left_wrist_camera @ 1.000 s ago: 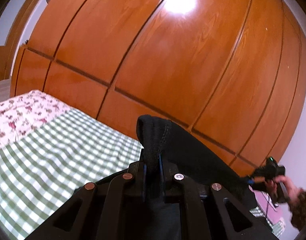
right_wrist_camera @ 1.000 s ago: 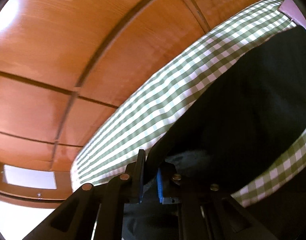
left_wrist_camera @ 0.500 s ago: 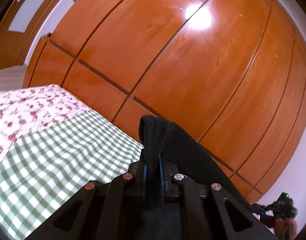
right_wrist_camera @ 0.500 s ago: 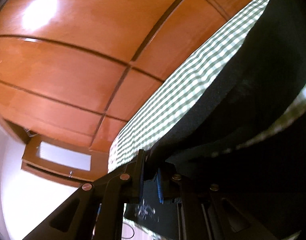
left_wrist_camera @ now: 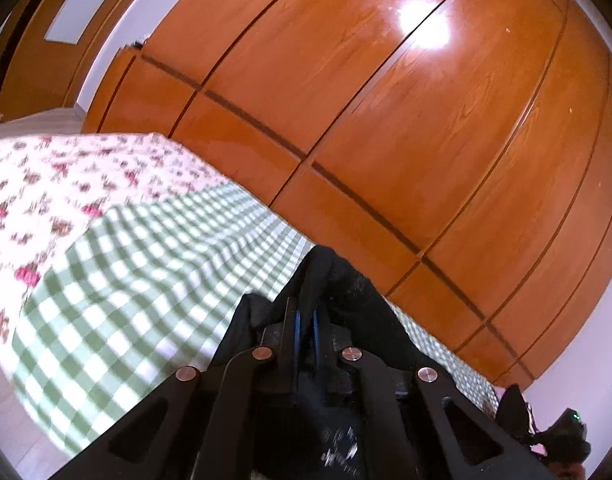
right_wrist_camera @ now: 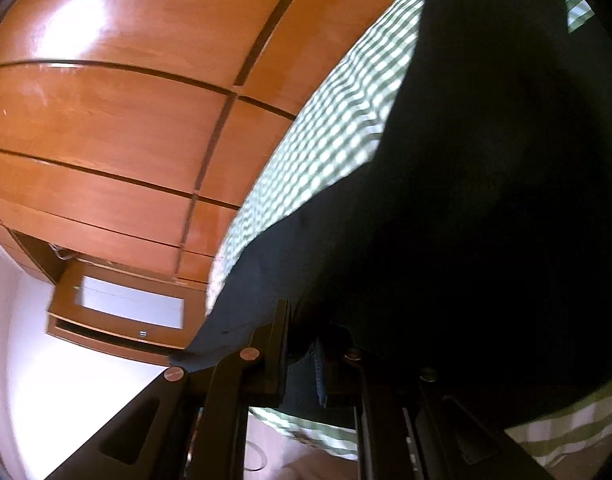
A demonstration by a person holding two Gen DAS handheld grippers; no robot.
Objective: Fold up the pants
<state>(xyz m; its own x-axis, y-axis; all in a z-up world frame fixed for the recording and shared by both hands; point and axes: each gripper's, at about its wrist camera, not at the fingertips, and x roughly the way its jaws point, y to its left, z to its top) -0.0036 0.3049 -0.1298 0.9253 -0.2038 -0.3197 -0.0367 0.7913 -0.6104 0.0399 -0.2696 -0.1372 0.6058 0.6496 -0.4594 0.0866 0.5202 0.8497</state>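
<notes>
Left gripper (left_wrist_camera: 305, 322): jaws pinching a bunched edge of the black pants (left_wrist_camera: 342, 280). Right gripper (right_wrist_camera: 302, 354): jaws clamped on the pants above the green checked bed cover (right_wrist_camera: 326, 128).

Black cloth pants (left_wrist_camera: 346, 280) lie over a green-and-white checked bedsheet (left_wrist_camera: 126, 288). Beside it spreads a white quilt with pink flowers (left_wrist_camera: 46, 184). The glossy wooden wardrobe (left_wrist_camera: 386, 120) is orange-brown.

We see a big shiny wooden wardrobe (left_wrist_camera: 386, 112) with a bright spot of light (left_wrist_camera: 424, 26) on it. In front is a bed with a green checked cover (left_wrist_camera: 138, 280) and a flowery sheet (left_wrist_camera: 58, 176). A door (left_wrist_camera: 38, 40) stands far left.
</notes>
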